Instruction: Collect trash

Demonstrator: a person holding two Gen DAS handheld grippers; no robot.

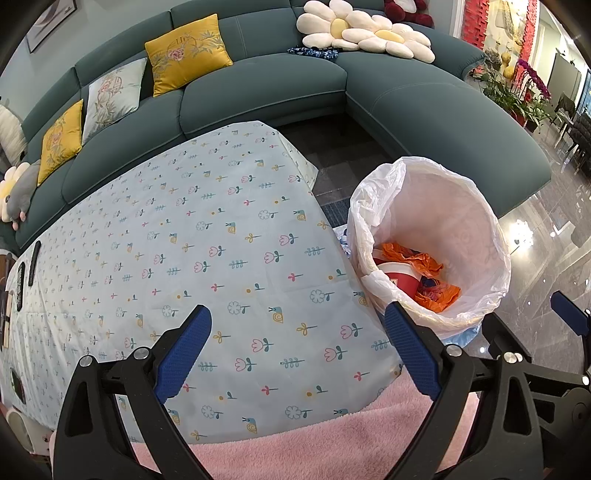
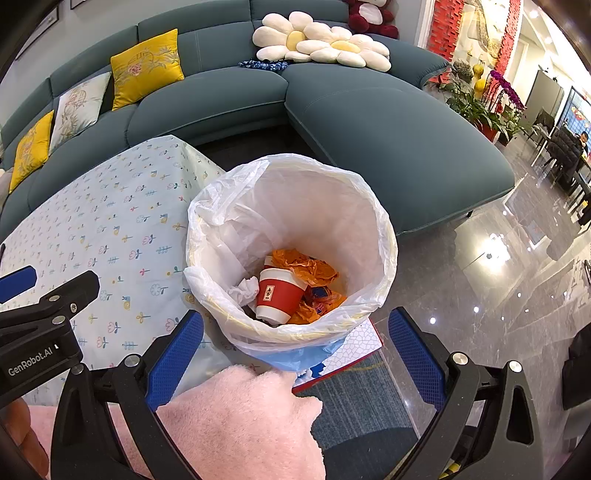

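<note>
My left gripper (image 1: 297,354) spread wide, holding nothing, above floral tablecloth (image 1: 207,236). My right gripper (image 2: 295,360) also wide apart, empty, over pink fleece (image 2: 240,421). Lined trash bin (image 2: 384,236) on floor just beside table edge. Inside: red paper cup (image 2: 279,295), orange wrappers (image 2: 306,267), crumpled white tissue (image 2: 245,290).

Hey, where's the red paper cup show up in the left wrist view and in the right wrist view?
Left wrist view: the red paper cup lies in the lined bin at right, partly hidden by the near rim.
Right wrist view: the cup sits near centre, at the bin's bottom beside orange wrappers.
Shared landmark: the white flower cushions on the sofa.
</note>
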